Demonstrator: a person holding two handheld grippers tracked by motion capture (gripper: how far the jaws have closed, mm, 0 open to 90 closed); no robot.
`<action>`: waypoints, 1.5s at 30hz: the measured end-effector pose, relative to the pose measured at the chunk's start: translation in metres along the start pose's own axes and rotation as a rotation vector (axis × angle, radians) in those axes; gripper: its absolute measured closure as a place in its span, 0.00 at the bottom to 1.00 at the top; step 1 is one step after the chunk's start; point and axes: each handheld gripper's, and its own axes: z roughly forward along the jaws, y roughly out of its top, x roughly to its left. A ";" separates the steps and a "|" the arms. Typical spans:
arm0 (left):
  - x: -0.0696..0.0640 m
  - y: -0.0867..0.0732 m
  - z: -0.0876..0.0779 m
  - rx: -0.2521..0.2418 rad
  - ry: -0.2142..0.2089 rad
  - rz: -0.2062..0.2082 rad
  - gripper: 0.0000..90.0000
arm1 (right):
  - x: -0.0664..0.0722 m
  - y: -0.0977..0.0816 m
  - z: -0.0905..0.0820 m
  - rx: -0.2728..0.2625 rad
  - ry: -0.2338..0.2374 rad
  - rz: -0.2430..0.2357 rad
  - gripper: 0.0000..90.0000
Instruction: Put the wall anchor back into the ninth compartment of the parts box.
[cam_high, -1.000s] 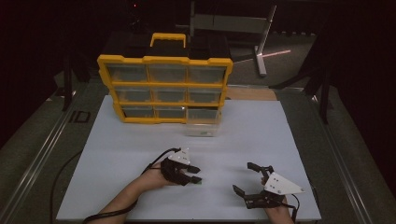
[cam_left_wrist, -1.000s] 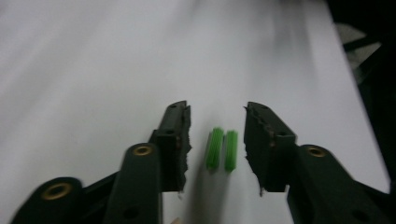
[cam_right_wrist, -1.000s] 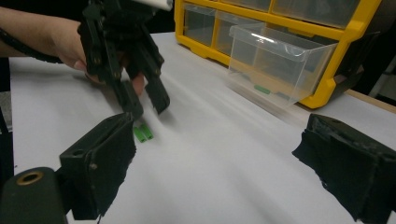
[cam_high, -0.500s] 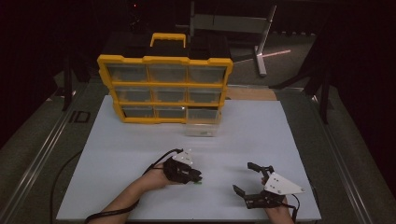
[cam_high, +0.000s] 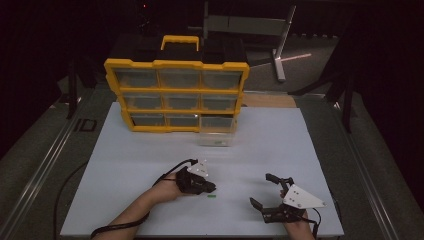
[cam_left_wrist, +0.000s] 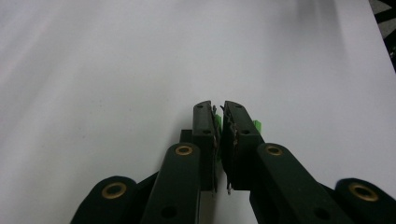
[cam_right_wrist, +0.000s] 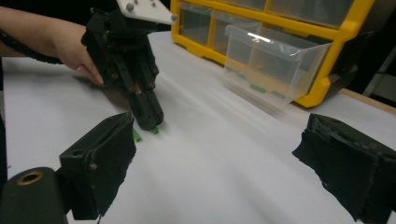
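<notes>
My left gripper (cam_high: 209, 189) rests tip-down on the white mat (cam_high: 125, 170), held by a bare hand. Its jaws have just been closing and now stand shut, with a small green part (cam_left_wrist: 217, 122) pinched in the thin slit between the pads. More green (cam_left_wrist: 258, 125) pokes out beside the right jaw. From the right gripper view the same green bits (cam_right_wrist: 154, 130) lie at that gripper's (cam_right_wrist: 148, 122) tips. My right gripper (cam_high: 262, 189) lies lower right on the mat, wide open and holding nothing, also seen as my right gripper (cam_right_wrist: 210, 163).
A yellow drawer organizer (cam_high: 175, 65) stands at the mat's far edge. Its lower right clear drawer (cam_high: 216, 137) is pulled out, with small green parts inside the drawer (cam_right_wrist: 271, 60). Dark metal rails run along both sides of the table.
The left gripper's jaws have closed together at the green part. Both hands have stayed where they were.
</notes>
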 end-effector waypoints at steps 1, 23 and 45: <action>0.001 0.000 -0.003 -0.007 -0.002 -0.003 0.94 | -0.001 0.000 0.000 -0.005 -0.002 -0.002 0.11; 0.021 0.051 -0.070 -0.077 0.047 0.085 0.94 | -0.001 0.001 -0.002 -0.013 -0.006 0.001 0.11; 0.065 0.109 -0.124 -0.194 0.115 0.109 0.94 | -0.002 0.000 -0.002 -0.018 -0.007 0.007 0.11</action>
